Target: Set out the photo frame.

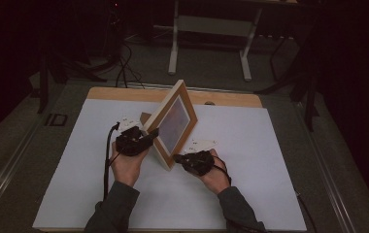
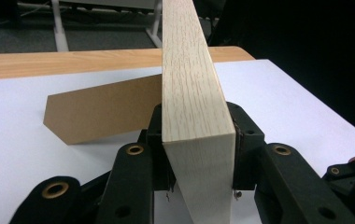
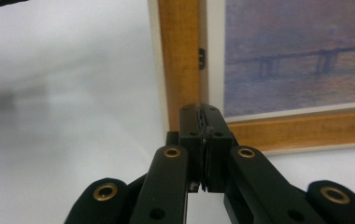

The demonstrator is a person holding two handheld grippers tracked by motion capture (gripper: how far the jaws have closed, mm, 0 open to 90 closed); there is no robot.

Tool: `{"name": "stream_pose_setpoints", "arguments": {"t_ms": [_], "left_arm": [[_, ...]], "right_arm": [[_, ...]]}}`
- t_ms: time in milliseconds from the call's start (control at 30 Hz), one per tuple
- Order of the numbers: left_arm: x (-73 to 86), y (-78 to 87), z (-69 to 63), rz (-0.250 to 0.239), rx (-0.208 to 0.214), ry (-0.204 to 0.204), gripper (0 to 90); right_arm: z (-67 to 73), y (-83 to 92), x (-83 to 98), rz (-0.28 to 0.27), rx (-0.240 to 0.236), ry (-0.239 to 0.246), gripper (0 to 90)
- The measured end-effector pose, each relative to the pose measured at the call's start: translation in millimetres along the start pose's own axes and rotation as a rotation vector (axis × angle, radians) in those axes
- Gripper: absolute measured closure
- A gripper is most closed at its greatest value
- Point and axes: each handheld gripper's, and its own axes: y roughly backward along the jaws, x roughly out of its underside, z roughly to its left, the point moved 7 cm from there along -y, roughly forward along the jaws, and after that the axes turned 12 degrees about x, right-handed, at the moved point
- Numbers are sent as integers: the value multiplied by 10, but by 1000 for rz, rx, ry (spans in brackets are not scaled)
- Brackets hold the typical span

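A light wooden picture frame (image 1: 173, 121) stands tilted on its lower corner on the white sheet (image 1: 260, 160), its print facing right. My left gripper (image 1: 152, 133) is shut on the frame's left side; in the left gripper view the pale wood edge (image 2: 192, 93) fills the space between both pads (image 2: 156, 126). Behind it the brown cardboard stand (image 2: 105, 109) sticks out from the frame's back. My right gripper (image 1: 176, 158) is shut at the frame's near bottom corner. In the right gripper view its pads (image 3: 204, 123) meet just in front of that corner (image 3: 180, 70), beside the bluish print (image 3: 301, 51).
The white sheet covers most of a wooden table, whose bare far edge (image 1: 124, 93) shows behind. Beyond it stand a white desk frame (image 1: 211, 29) and cables (image 1: 124, 68) on a dark floor. A cable (image 1: 108, 155) trails from the left gripper.
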Motion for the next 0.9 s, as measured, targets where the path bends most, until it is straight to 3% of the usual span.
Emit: {"name": "stream_pose_setpoints", "arguments": {"t_ms": [267, 500, 700, 900], "left_arm": [[-14, 9, 51, -5, 62, 21, 699], [-29, 23, 109, 26, 111, 32, 702], [-36, 35, 159, 27, 172, 74, 711], [-49, 39, 168, 55, 220, 58, 715]], "right_arm": [[-94, 43, 11, -2, 31, -3, 878], [-156, 72, -8, -13, 48, -20, 866], [-206, 106, -21, -25, 62, -28, 864], [-258, 151, -47, -40, 78, -38, 861]]}}
